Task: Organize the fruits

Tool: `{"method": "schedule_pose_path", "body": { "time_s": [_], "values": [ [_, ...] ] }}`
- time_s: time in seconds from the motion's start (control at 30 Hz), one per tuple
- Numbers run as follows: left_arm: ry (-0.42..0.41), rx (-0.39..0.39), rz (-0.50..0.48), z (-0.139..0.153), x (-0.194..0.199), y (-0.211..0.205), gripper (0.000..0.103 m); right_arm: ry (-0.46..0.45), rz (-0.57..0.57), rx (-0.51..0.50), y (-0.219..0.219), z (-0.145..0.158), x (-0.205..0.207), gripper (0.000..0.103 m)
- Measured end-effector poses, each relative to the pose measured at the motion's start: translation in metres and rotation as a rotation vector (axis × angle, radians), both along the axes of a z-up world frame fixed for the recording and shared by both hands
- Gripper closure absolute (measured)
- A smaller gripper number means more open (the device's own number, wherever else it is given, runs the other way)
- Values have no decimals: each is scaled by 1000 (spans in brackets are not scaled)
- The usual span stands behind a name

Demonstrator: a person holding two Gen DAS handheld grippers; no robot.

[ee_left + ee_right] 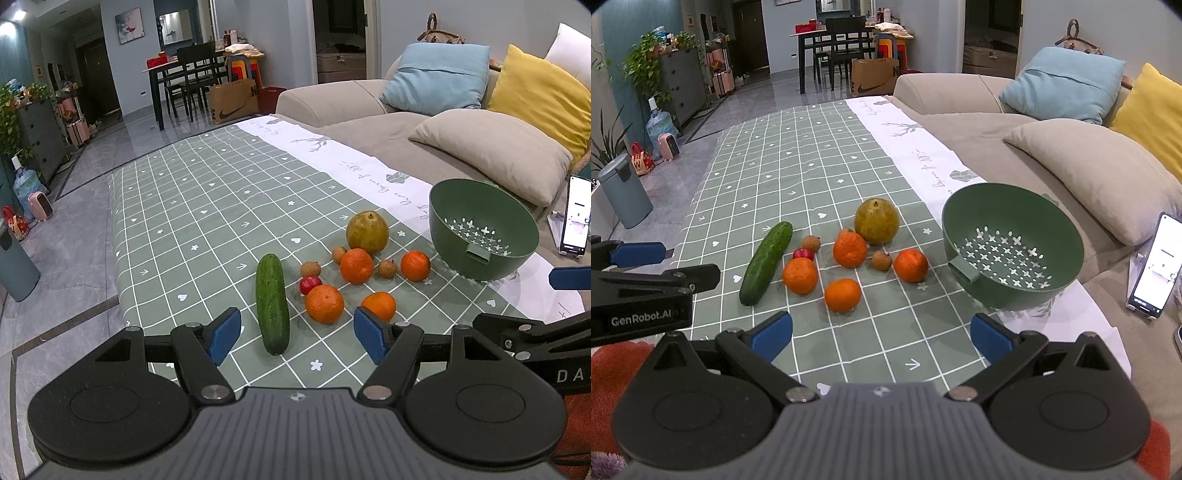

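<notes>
On the green checked tablecloth [192,206] lie a cucumber [272,308] [766,263], a yellow-green pear [367,231] [876,220], several oranges, the nearest [324,304] [842,294], three lychees, one [387,268] [881,260], and a small red fruit [309,284] [803,254]. An empty green colander bowl [480,236] [1012,254] stands to their right. My left gripper [297,334] is open, just short of the cucumber's near end. My right gripper [881,336] is open and empty, in front of the nearest orange.
A beige sofa [369,122] with grey, blue and yellow cushions borders the table on the right. A phone on a stand [1154,266] is right of the colander. The table's left edge drops to a tiled floor with a bin [626,192].
</notes>
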State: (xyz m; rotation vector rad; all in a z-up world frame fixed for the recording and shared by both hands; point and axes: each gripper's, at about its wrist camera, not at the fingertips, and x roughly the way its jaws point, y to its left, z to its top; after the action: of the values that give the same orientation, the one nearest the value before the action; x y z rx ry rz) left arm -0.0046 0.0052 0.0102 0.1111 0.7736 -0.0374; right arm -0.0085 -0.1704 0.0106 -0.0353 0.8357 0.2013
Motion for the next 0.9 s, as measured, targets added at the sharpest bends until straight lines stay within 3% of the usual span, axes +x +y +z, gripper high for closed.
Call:
{"method": "schedule_pose_path", "body": {
  "time_s": [0.5, 0.73, 0.8, 0.9],
  "values": [
    [9, 0, 0, -4, 7, -2, 21, -2, 1, -2, 1, -1, 1, 5],
    [27, -6, 12, -13, 27, 4, 21, -59, 43, -19, 4, -9, 15, 5],
    [38, -17, 8, -16, 36, 7, 22, -71, 74, -5, 3, -12, 23, 7],
    [68, -50, 4, -24, 52, 13, 25, -68, 131, -2, 6, -18, 42, 20]
  ]
}}
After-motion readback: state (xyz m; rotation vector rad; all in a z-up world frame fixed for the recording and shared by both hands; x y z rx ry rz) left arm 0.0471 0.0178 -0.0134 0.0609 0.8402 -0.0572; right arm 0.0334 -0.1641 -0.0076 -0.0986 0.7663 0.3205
